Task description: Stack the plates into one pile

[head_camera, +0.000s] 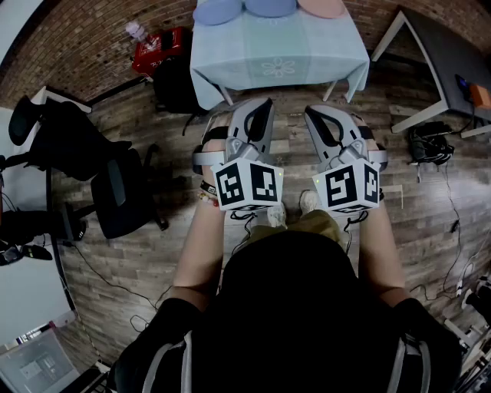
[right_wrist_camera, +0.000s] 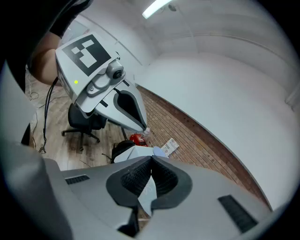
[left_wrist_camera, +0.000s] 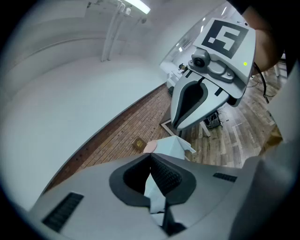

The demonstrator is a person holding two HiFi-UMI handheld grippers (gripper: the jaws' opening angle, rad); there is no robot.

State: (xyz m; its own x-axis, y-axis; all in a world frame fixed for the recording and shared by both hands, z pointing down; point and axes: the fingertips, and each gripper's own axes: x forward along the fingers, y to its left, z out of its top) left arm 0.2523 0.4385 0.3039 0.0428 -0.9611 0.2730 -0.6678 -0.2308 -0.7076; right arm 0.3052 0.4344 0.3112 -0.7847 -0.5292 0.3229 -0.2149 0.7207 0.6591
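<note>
Three plates lie side by side along the far edge of a table with a pale blue cloth (head_camera: 276,46): two blue plates (head_camera: 216,11) (head_camera: 270,6) and a pink plate (head_camera: 322,8). I hold both grippers side by side in the air, short of the table and pointing at it. My left gripper (head_camera: 266,103) is shut and empty, and so is my right gripper (head_camera: 310,110). In the left gripper view the shut jaws (left_wrist_camera: 151,155) frame the table corner and the pink plate (left_wrist_camera: 149,146). The right gripper view has its shut jaws (right_wrist_camera: 151,159) below a blue plate (right_wrist_camera: 159,151).
A red bag (head_camera: 159,47) and a black backpack (head_camera: 173,84) sit on the wooden floor left of the table. Black office chairs (head_camera: 115,192) stand at the left. A grey desk (head_camera: 453,54) is at the right, with cables and a black bundle (head_camera: 430,142) beside it.
</note>
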